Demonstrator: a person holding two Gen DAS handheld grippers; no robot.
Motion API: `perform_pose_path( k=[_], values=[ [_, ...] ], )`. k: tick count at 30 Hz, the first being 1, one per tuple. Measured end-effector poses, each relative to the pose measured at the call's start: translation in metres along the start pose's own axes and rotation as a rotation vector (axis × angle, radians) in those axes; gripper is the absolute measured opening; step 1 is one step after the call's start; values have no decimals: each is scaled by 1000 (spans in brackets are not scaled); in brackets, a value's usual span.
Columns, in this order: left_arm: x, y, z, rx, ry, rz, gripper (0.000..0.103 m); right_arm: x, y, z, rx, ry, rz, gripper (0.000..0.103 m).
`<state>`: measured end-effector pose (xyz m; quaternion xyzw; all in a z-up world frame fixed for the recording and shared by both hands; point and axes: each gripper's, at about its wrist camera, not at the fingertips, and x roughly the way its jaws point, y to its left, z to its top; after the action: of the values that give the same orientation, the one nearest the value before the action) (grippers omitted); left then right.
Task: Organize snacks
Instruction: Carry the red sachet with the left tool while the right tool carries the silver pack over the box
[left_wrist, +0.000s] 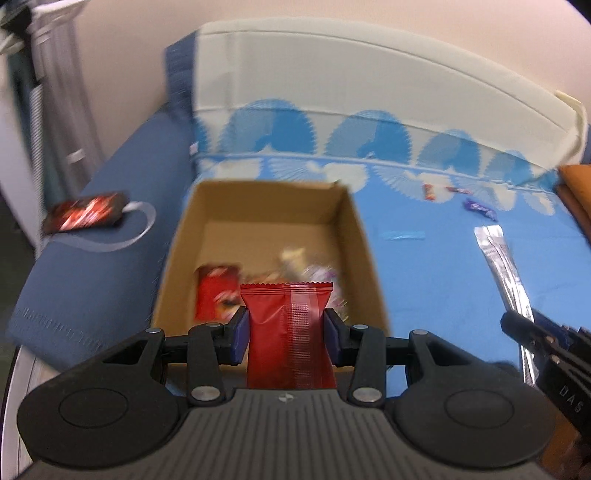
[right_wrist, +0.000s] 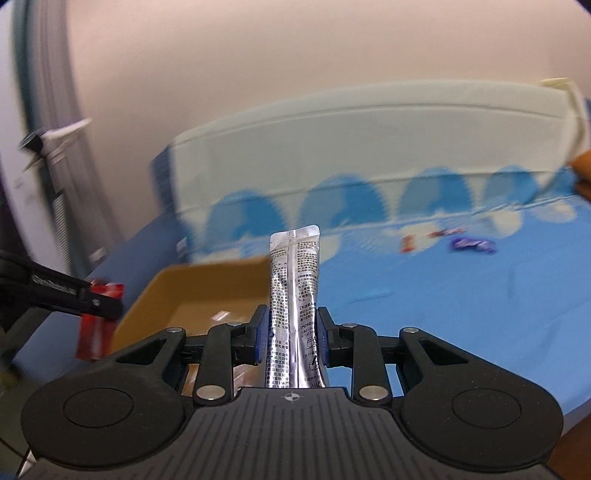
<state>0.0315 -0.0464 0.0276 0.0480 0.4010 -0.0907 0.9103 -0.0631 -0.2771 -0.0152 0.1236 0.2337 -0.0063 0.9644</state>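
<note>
My left gripper is shut on a red snack packet and holds it over the near edge of an open cardboard box. The box holds a red packet and a few other blurred snacks. My right gripper is shut on a long silver sachet, held upright to the right of the box. The sachet also shows in the left wrist view, and the red packet in the right wrist view.
The box stands on a blue patterned bed sheet. Small wrapped candies and an orange one lie at the far right, also in the right wrist view. A dark red packet lies on a navy cushion at left.
</note>
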Motion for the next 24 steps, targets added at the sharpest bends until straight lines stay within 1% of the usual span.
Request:
perform_pose_path(
  k=[3, 5, 9, 12, 16, 24],
  values=[
    [-11, 18, -24, -40, 6, -3, 46, -6, 27, -4, -75, 21, 33, 29],
    [-19, 25, -36, -56, -7, -10, 46, -13, 44, -7, -123, 20, 48, 29],
    [-32, 30, -49, -55, -40, -27, 46, -24, 66, -12, -177, 16, 54, 29],
    [-38, 32, -54, -53, -50, -44, 46, -33, 72, -14, -182, 15, 44, 29],
    [-38, 32, -59, -56, -48, -57, 46, -34, 72, -16, -174, 19, 30, 29],
    [-39, 33, -61, -58, -46, -57, 46, -34, 75, -19, -199, 23, 35, 29]
  ],
)
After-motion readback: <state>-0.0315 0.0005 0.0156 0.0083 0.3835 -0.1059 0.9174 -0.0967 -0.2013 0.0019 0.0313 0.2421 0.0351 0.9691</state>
